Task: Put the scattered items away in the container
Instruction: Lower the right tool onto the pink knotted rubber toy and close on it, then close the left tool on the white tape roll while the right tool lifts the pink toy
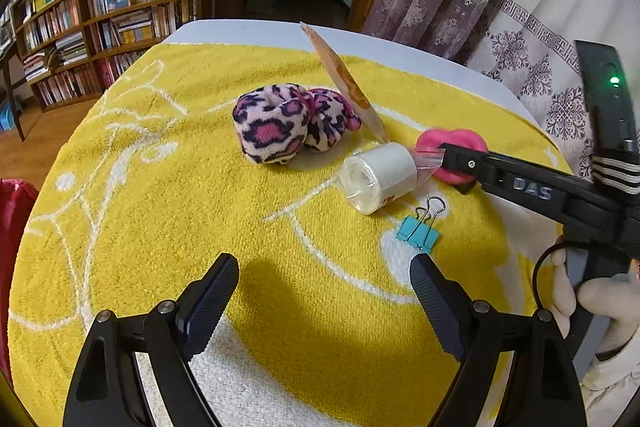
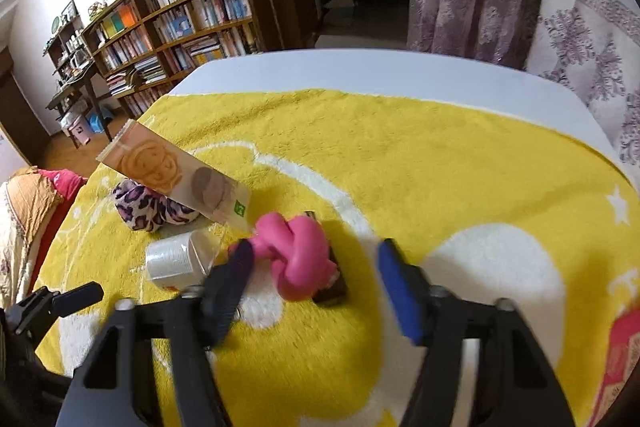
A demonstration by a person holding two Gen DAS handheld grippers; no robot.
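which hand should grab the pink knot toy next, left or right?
Right. The right tool already straddles the pink knot toy, pads either side, not yet pressing. The left tool hovers open over bare yellow towel, with the blue binder clip and white roll between it and the toy.

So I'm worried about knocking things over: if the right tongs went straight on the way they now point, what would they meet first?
Most likely the pink knotted toy: it lies just ahead of the right tongs, between the open fingers, nearer the left one. Depth is unclear, so the dark block under it might be touched too.
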